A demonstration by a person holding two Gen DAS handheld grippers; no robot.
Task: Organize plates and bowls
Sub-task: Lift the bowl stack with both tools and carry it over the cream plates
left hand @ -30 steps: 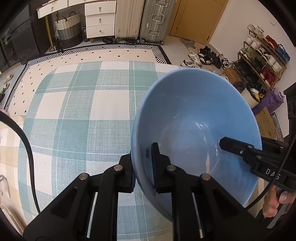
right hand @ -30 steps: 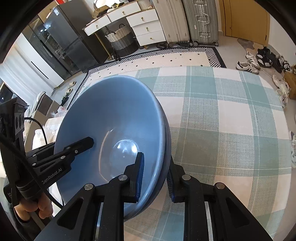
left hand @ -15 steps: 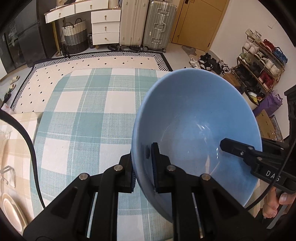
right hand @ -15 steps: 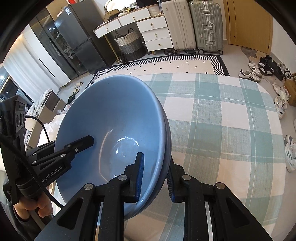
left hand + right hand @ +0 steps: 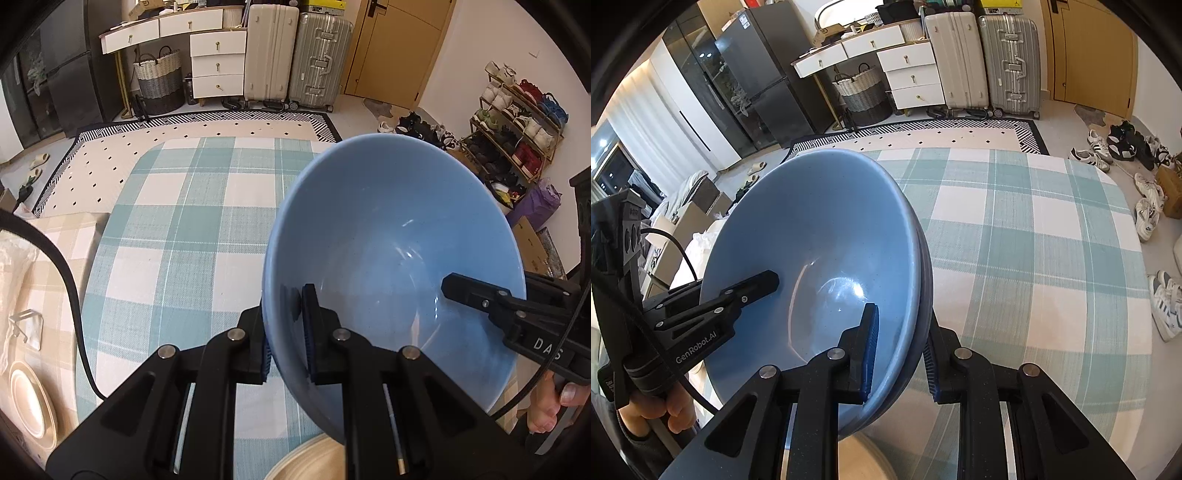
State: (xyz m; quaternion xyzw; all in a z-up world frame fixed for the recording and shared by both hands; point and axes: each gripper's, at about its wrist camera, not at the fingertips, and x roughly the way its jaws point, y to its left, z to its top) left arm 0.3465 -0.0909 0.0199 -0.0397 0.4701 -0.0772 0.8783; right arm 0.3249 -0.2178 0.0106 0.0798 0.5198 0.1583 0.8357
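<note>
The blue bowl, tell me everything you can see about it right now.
The blue bowl is large, round, glossy and looks ceramic, with an empty inside. In the right wrist view a second rim edge suggests two nested bowls. It is held tilted in the air above the checked tablecloth. The left gripper and right gripper each clamp its rim from opposite sides, one finger inside, one outside. A cream plate lies below.

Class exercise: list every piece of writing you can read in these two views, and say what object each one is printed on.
"DAS": white letters on the body of the right gripper, seen from the left wrist.
"GenRobot.AI": white lettering on the body of the left gripper, seen from the right wrist.
Nothing else is legible; the blue bowls carry no text.
</note>
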